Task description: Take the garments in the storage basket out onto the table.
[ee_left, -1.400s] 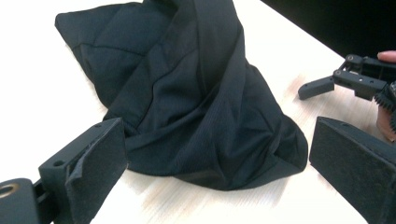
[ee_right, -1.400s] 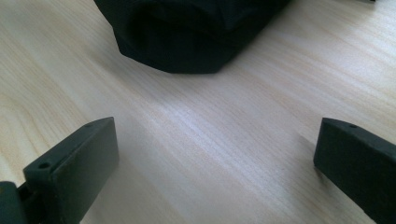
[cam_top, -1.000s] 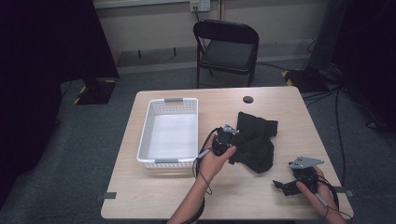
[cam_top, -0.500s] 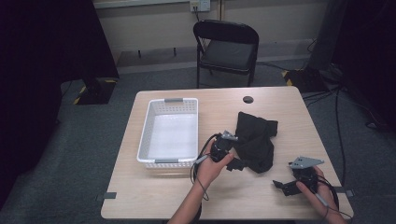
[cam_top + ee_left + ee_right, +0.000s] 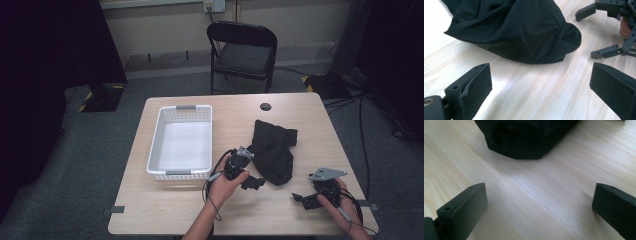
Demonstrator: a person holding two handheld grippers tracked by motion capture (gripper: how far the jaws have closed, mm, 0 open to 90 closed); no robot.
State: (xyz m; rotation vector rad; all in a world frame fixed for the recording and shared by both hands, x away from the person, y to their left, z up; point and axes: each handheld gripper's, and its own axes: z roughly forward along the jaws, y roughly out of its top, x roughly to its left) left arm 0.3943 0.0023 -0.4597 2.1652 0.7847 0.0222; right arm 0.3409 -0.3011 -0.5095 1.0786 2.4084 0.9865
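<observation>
A crumpled black fabric garment (image 5: 272, 150) is seen heaped on the light wooden table (image 5: 300, 215), to the right of the white perforated plastic basket (image 5: 181, 142) and clear of it; the basket looks empty. The heap's long axis is judged to run from the table's far side toward the person, ending in a rounded near lobe.

The left gripper (image 5: 250, 181) is held low, just beside that near lobe, its jaws spread wide with nothing between them; in the left gripper view the cloth is seen lying ahead of the jaws, not yet between them. The right gripper (image 5: 306, 199) is kept near the table's front right corner, further from the cloth, jaws likewise apart and empty; in the right gripper view the dark fold is seen farther ahead over bare wood.

The left gripper is judged the nearer, so any grasp would likely be made with it, by a short advance onto the lobe
</observation>
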